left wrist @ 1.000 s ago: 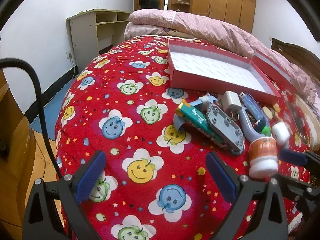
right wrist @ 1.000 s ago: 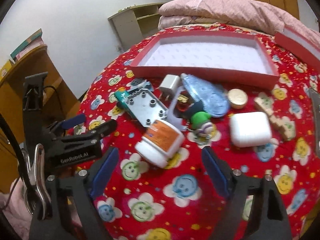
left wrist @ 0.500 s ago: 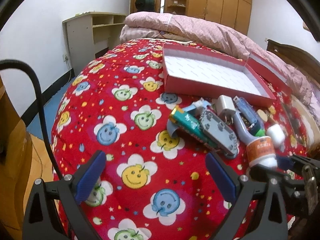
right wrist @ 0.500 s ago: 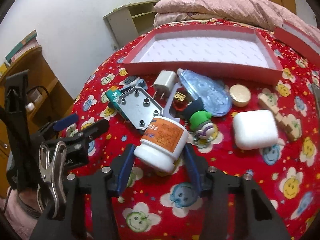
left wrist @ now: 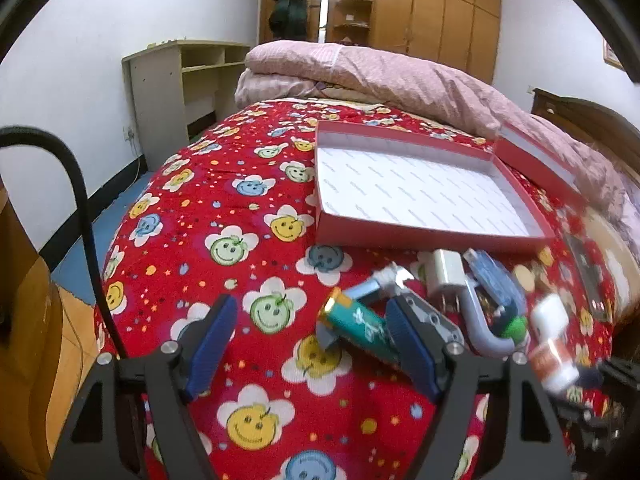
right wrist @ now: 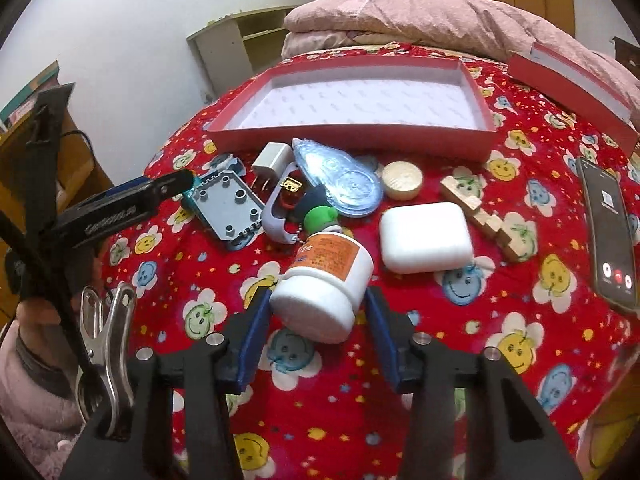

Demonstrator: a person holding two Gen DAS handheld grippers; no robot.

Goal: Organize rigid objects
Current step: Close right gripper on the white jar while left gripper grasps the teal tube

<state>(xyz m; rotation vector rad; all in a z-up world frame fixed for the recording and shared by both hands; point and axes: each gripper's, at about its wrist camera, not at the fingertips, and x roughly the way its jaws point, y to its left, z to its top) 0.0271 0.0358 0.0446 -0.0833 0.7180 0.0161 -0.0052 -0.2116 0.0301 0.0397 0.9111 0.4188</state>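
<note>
1. Presently clamped in right gripper [right wrist: 316, 322]: white pill bottle [right wrist: 324, 280] with orange label, lying tilted, white cap toward camera, blue pads pressed on both flanks. Jaws just been closing, bottle between them. Seen blurred from left wrist view at far right [left wrist: 554, 354].
2. Left gripper [left wrist: 310, 344] open, nothing between pads; jaws just been closing. Right pad just beside teal tube [left wrist: 356, 326] and grey plastic plate [left wrist: 434, 320]; contact not discernible.
3. Red floral bedspread [right wrist: 500, 400] under everything.
4. Red shallow box [right wrist: 352, 138], white patterned lining, nothing inside, lying beyond the clutter. Red lid [right wrist: 576, 92] off to its right, resting against pink quilt [right wrist: 420, 20].
5. Clutter between box and grippers, left to right in right wrist view: grey plastic plate with holes [right wrist: 226, 204]; white charger plug [right wrist: 272, 160]; grey carabiner [right wrist: 278, 216] with small charms; green-capped figurine keychain [right wrist: 320, 216] touching bottle's far end; clear blue correction-tape dispenser [right wrist: 344, 182]; round gold tin [right wrist: 402, 176]; white rounded case [right wrist: 426, 238]; wooden puzzle piece [right wrist: 476, 210].
6. Smartphone [right wrist: 610, 236], screen lit, at right edge of bedspread, well apart from bottle.
7. Metal spring clip [right wrist: 106, 344] hanging at left in right wrist view, beside pink fuzzy sleeve [right wrist: 32, 392].
8. Background: beige shelf unit [left wrist: 176, 80], wooden wardrobes [left wrist: 432, 12].
</note>
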